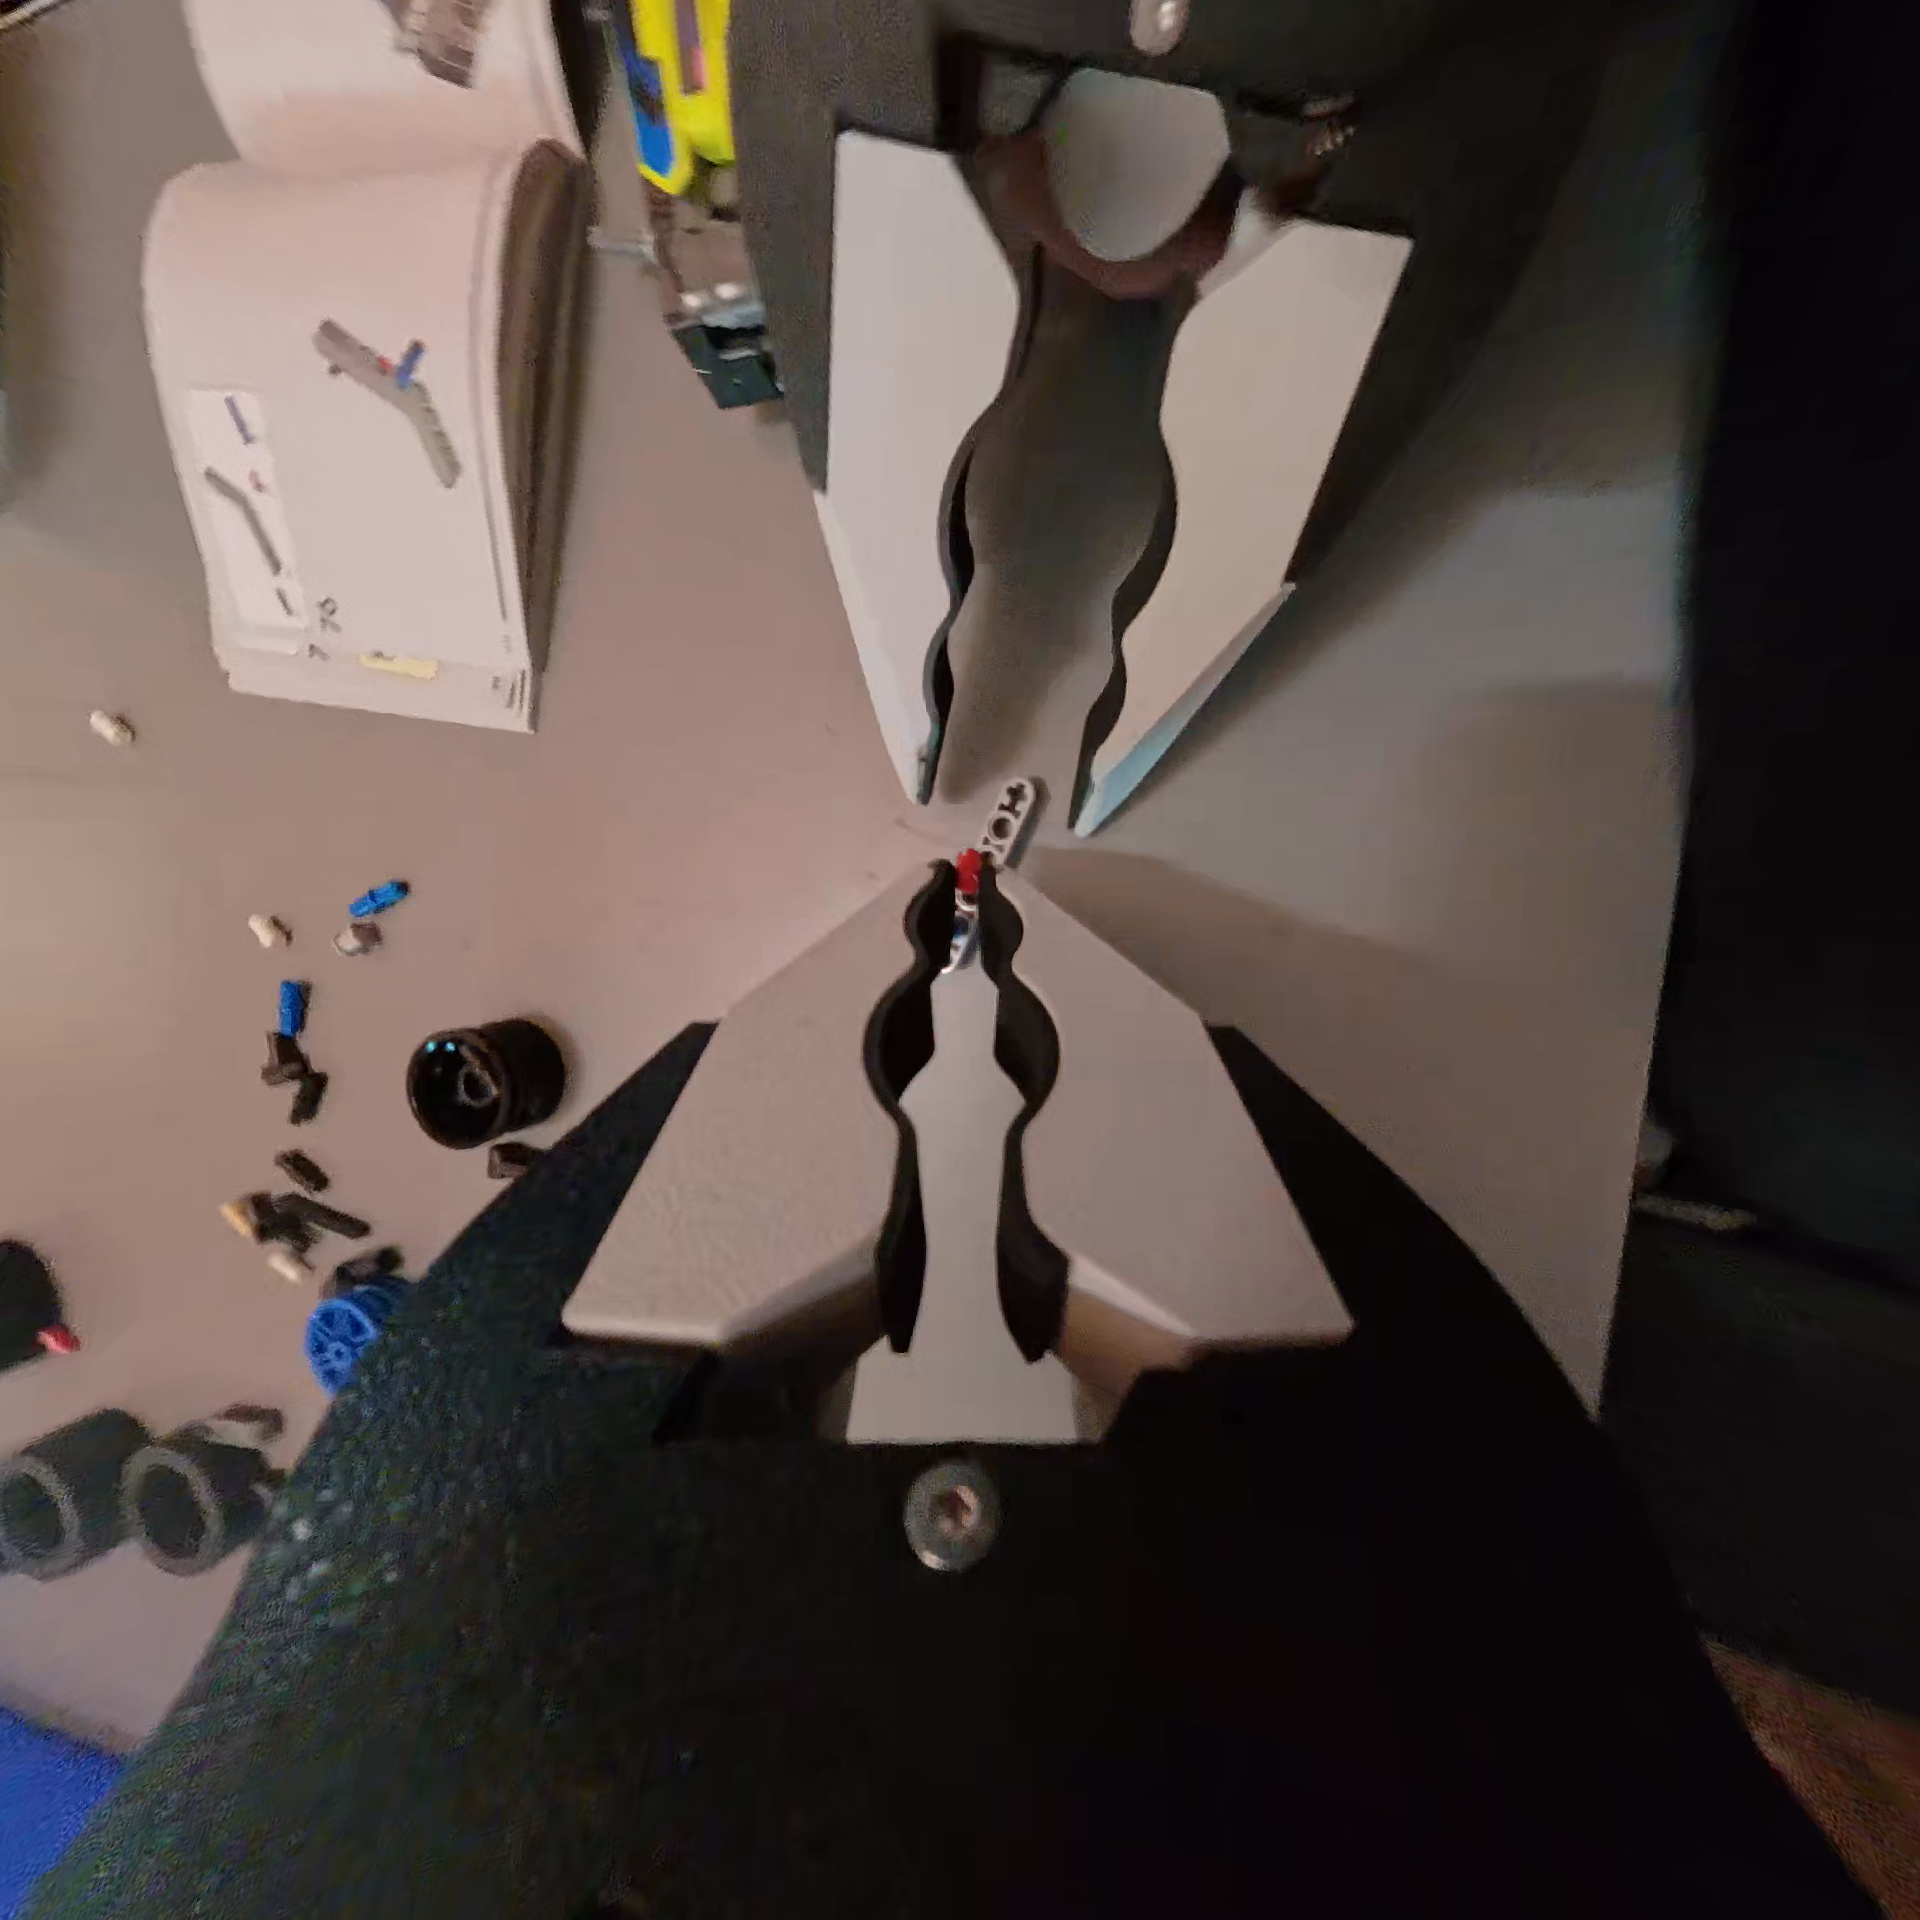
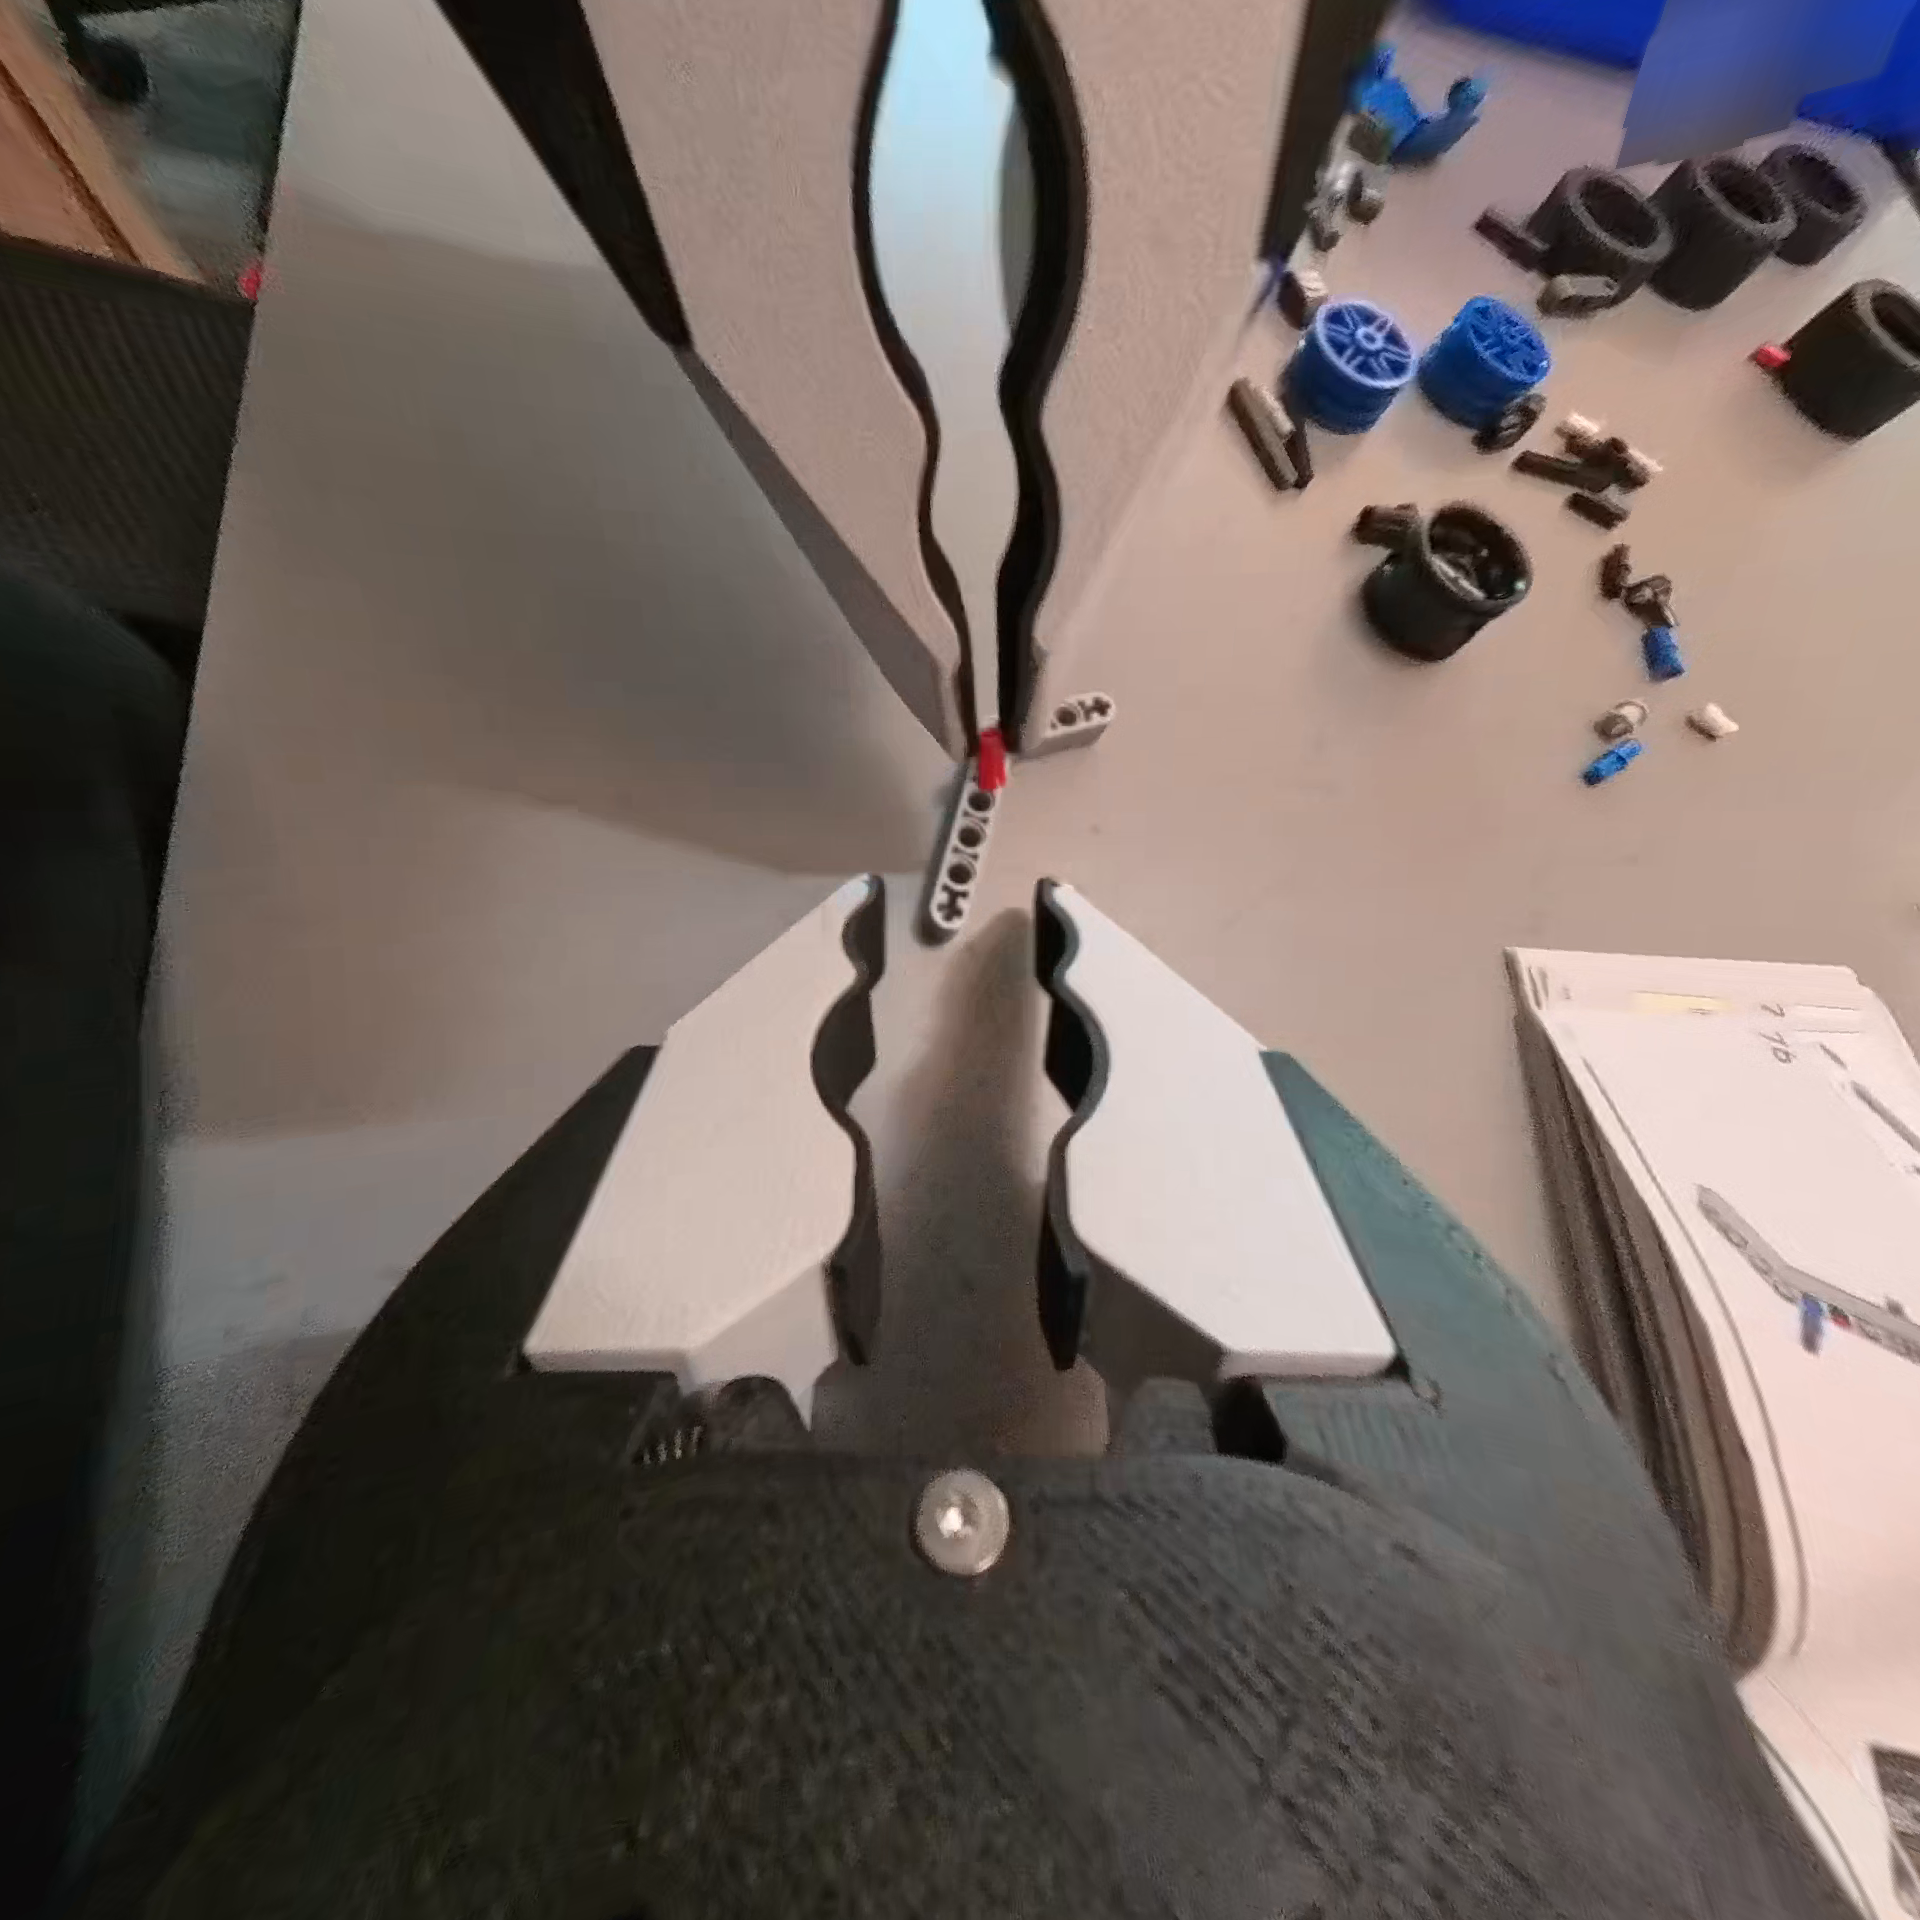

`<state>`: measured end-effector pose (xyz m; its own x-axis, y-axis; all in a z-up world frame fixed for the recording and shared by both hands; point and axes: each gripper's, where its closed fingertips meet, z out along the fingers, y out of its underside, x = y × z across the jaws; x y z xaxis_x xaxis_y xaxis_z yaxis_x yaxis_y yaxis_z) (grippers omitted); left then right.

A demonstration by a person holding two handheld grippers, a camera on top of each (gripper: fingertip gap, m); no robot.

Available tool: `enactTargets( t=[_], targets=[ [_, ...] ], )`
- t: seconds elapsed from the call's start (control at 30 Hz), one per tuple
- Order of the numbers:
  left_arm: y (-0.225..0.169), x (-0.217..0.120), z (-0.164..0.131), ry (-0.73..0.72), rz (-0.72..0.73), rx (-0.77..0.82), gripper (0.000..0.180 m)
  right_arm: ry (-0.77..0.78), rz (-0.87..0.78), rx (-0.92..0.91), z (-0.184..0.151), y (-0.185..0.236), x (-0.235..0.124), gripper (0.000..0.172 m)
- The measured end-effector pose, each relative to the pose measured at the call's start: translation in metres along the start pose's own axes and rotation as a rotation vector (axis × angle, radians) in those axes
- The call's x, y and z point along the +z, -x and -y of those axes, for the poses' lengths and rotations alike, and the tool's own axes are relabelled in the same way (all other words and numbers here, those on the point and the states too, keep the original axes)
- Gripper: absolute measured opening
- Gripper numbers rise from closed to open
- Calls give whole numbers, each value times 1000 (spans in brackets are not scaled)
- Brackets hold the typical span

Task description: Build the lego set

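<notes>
Right wrist view: the right claw [image 2: 956, 904] is apart, with the end of a grey beam [image 2: 961, 862] between its tips, not squeezed. Farther off, the left claw [image 2: 992, 743] is clamped on the beam by its red pin [image 2: 993, 755]. Blue wheels [image 2: 1413, 358] sit on the bench [image 2: 1247, 831] behind.

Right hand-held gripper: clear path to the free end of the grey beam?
Probably yes. The right hand-held gripper is open, with the grey beam's free end just ahead of its fingertips and nothing between. The left hand-held gripper pinches only the far end, at the red pin.
</notes>
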<state>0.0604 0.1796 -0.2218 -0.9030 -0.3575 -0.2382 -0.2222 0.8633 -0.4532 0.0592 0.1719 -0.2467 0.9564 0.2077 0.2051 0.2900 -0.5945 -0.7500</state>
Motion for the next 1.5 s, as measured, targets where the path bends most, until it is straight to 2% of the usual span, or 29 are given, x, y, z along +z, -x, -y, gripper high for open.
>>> enactTargets(
  t=[0.13, 0.5, 0.73, 0.87, 1.13, 1.5],
  targets=[
    [2, 5, -7, 90, -29, 131, 1, 9, 14, 5, 1, 3, 3, 7],
    [-4, 7, -13, 224, -155, 356, 1, 5, 18, -3, 2, 3, 4, 5],
    [-10, 8, -12, 225, -240, 425, 1, -3, 49, -36, 1, 5, 2, 5],
    [-14, 9, -11, 217, -268, 417, 0, -3, 67, -39, 0, 6, 1, 5],
    [-12, 14, -11, 219, -206, 356, 1, -13, 115, -54, -1, 10, -1, 6],
    [-13, 15, -11, 231, -179, 394, 1, -13, 113, -61, -1, 10, -2, 6]
  ],
)
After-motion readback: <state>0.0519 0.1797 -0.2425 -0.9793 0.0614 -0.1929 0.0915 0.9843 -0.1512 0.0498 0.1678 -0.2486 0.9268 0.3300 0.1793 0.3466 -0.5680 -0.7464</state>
